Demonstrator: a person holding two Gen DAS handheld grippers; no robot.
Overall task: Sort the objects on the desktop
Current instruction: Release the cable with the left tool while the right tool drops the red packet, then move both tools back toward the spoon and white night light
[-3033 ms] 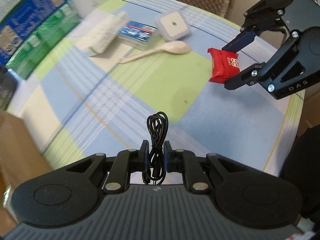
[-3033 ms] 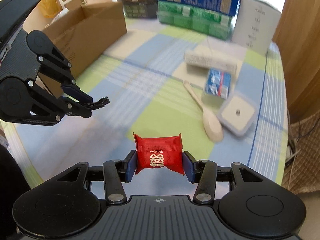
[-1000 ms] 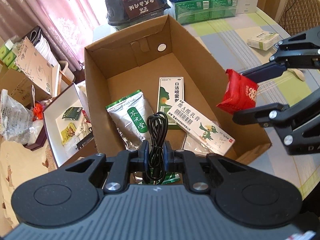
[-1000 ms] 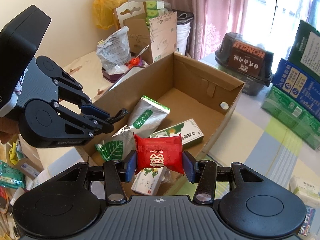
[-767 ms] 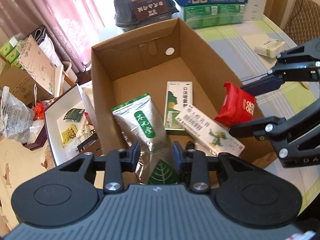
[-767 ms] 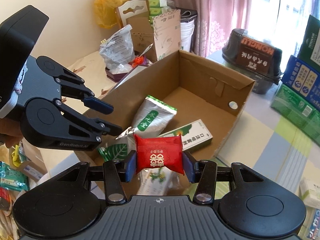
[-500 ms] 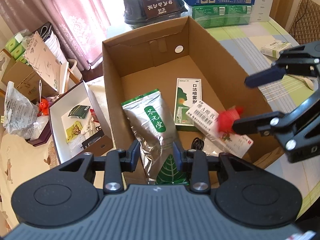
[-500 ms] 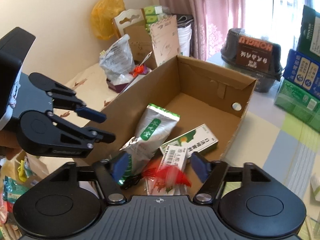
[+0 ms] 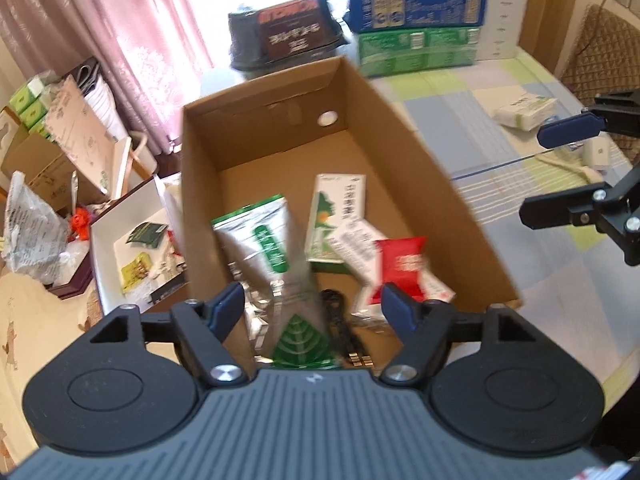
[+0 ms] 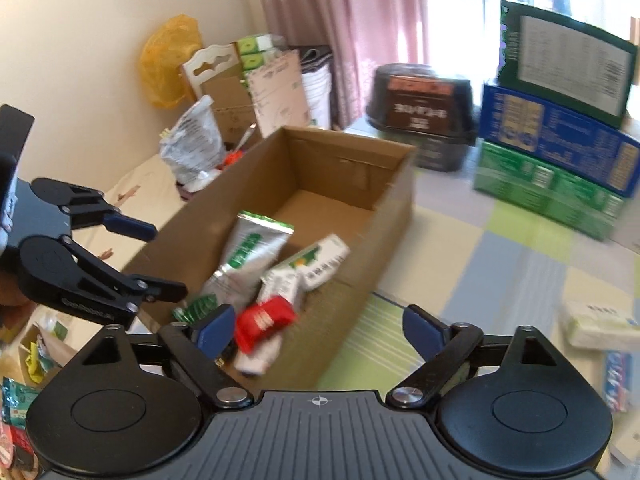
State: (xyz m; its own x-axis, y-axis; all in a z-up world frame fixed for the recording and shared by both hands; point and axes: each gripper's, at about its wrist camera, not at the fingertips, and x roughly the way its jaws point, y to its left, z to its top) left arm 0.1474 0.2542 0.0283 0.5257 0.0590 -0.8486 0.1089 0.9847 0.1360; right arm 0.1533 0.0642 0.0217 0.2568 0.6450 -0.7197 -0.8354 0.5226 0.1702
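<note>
An open cardboard box (image 9: 404, 120) (image 10: 396, 216) stands on the checked tablecloth. Inside lie a red packet (image 9: 402, 264) (image 10: 264, 320), a black coiled cable (image 9: 340, 320), a silver-green pouch (image 9: 268, 240) (image 10: 248, 248) and two medicine cartons (image 9: 340, 212). My left gripper (image 9: 312, 304) is open and empty above the box's near end; it also shows in the right wrist view (image 10: 152, 260). My right gripper (image 10: 320, 326) is open and empty by the box's near corner; it also shows in the left wrist view (image 9: 560, 172).
Stacked blue and green boxes (image 9: 416, 32) (image 10: 552, 168) and a black tub (image 9: 292, 36) stand behind the box. A white packet (image 9: 524, 112) (image 10: 600, 320) and a spoon (image 9: 576, 164) lie on the cloth. Bags and cartons (image 9: 80, 184) crowd the left side.
Both grippers have opened. The black cable and the red packet dropped into the box. Both grippers have since drawn back a little, with the right one swinging rightward.
</note>
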